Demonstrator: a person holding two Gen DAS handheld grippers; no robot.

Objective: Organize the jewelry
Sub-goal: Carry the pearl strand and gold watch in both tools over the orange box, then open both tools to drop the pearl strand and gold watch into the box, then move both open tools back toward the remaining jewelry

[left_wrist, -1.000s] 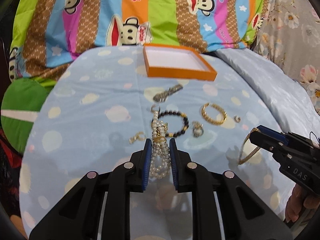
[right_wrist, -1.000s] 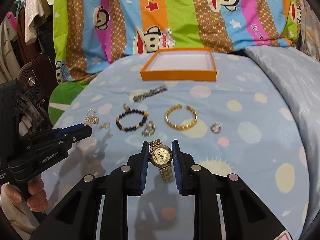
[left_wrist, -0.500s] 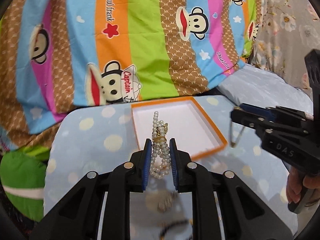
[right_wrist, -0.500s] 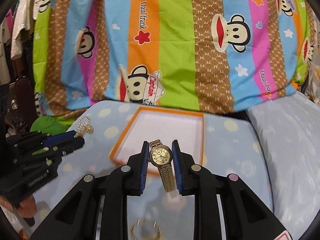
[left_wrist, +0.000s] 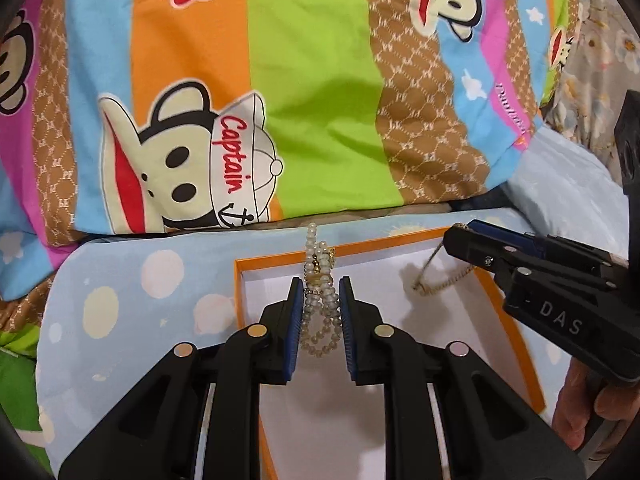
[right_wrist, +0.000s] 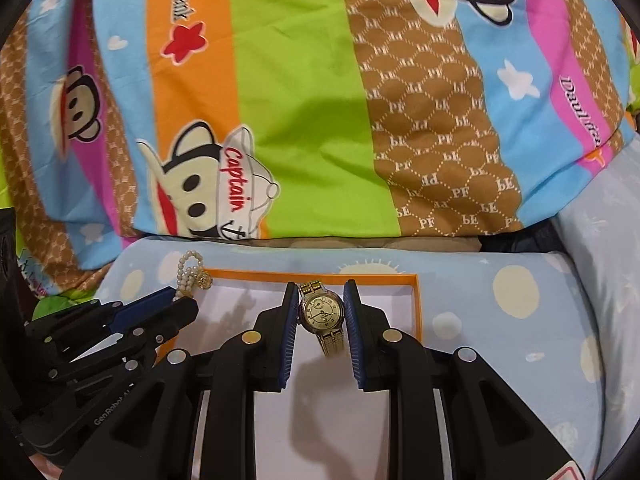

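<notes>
2 grippers hang over the orange tray (left_wrist: pixel 516 328), each with a piece of jewelry pinched in it. The left gripper (left_wrist: pixel 320 312) has its blue pads closed on a pearl bracelet (left_wrist: pixel 319 300): the strands loop down between the fingers and the top of the bracelet, with a small gold clasp, sticks up past the fingertips, in line with the tray's far rim. The right gripper (right_wrist: pixel 320 312) is clamped on a gold watch (right_wrist: pixel 322 312), its round pale dial facing the camera and its link band dangling below, above the tray's white floor.

In the left wrist view the right gripper (left_wrist: pixel 460 240) comes in from the right with the watch band (left_wrist: pixel 440 280) trailing from its tip over the tray, and part of a hand (left_wrist: pixel 580 412) shows beneath it. In the right wrist view the left gripper (right_wrist: pixel 180 304) sits at the left, pearls (right_wrist: pixel 188 272) poking above it near the tray's far left corner.

The tray lies on a pale blue spotted sheet (right_wrist: pixel 500 320). Behind it rises a striped cartoon-monkey blanket (left_wrist: pixel 312 100).
</notes>
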